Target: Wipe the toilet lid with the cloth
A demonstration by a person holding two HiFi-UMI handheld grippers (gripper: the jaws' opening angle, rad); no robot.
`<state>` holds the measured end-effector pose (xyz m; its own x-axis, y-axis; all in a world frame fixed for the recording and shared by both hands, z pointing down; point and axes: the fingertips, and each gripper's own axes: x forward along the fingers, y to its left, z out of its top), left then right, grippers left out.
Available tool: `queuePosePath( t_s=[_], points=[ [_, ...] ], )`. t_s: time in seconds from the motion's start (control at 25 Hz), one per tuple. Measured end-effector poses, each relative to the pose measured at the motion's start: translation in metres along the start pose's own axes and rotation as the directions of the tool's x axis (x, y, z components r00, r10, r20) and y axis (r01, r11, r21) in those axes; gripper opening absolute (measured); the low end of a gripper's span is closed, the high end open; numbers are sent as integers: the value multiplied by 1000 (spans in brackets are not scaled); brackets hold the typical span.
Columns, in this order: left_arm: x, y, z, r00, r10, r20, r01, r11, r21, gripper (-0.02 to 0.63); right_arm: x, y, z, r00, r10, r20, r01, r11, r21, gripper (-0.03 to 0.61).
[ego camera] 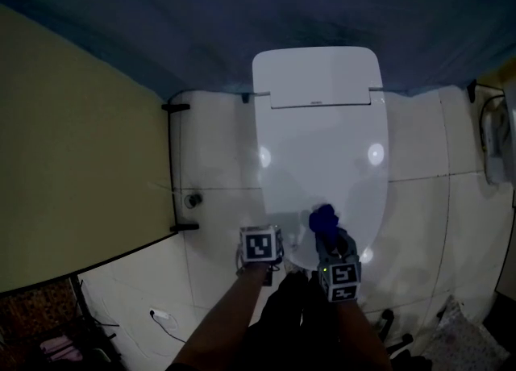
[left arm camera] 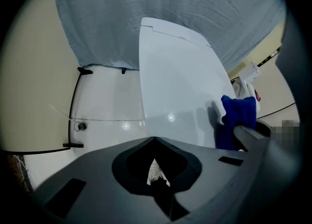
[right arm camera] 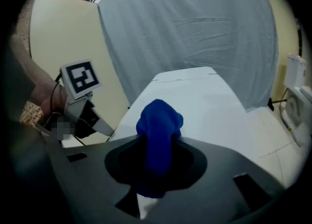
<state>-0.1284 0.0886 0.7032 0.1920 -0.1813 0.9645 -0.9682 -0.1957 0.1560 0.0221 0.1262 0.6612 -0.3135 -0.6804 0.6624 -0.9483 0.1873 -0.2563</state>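
The white toilet lid (ego camera: 322, 152) is down and fills the middle of the head view. A dark blue cloth (ego camera: 323, 218) is bunched over the lid's near end, with my right gripper (ego camera: 326, 229) shut on it. In the right gripper view the cloth (right arm camera: 158, 125) sticks up between the jaws, with the lid (right arm camera: 204, 101) stretching away behind it. My left gripper (ego camera: 264, 232) hovers just left of the lid's front edge. Its jaws meet in the left gripper view (left arm camera: 155, 139) with nothing between them. That view also shows the cloth (left arm camera: 239, 116) at the lid's (left arm camera: 175, 82) right side.
A grey-blue curtain (ego camera: 242, 14) hangs behind the toilet. A yellow partition (ego camera: 72, 176) stands at the left, with black brackets and a floor drain (ego camera: 192, 199) on the white tiles beside it. A white fixture (ego camera: 500, 143) sits at the right edge. A cable (ego camera: 161, 314) lies on the near floor.
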Motion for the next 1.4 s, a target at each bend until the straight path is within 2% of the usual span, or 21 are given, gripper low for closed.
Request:
queuePosePath(
  t_s=[0.12, 0.28, 0.48, 0.68, 0.76, 0.88, 0.96, 1.08, 1.28, 1.4],
  points=[
    [-9, 9, -8, 1000, 9, 13, -9, 1000, -10, -11, 1, 56, -21, 994, 104, -41, -104, 995, 5, 100],
    [-14, 26, -5, 999, 30, 35, -29, 999, -20, -11, 12, 100, -25, 976, 200, -80, -200, 980, 8, 100],
    [-12, 33, -20, 999, 29, 21, -28, 998, -57, -11, 27, 114, -50, 966, 214, -146, -213, 977, 17, 100],
    [-6, 33, -40, 999, 44, 1, -44, 998, -53, -11, 17, 99, -66, 965, 198, -173, -205, 979, -20, 100],
    [-1, 21, -44, 1000, 21, 5, -20, 998, -60, -11, 9, 82, -67, 970, 185, -158, -192, 981, -30, 100],
    [1, 0, -45, 998, -21, 54, 25, 997, -74, -11, -13, 50, -76, 973, 186, -137, -192, 981, -37, 100],
    [4, -5, -56, 999, -11, 33, 14, 996, -85, -11, -27, 28, -82, 975, 177, -133, -184, 982, -50, 100],
    [1, -8, -73, 1000, 25, -1, -25, 996, -91, -12, -44, -8, -88, 984, 143, -107, -151, 986, -73, 100],
    [-6, -20, -81, 1000, 26, 18, -24, 994, -108, -11, -61, -48, -94, 992, 56, -110, -72, 986, -149, 100],
    [-10, -28, -83, 999, 15, 38, -10, 993, -117, -11, -66, -71, -93, 996, 15, -88, -27, 989, -142, 100]
  ],
)
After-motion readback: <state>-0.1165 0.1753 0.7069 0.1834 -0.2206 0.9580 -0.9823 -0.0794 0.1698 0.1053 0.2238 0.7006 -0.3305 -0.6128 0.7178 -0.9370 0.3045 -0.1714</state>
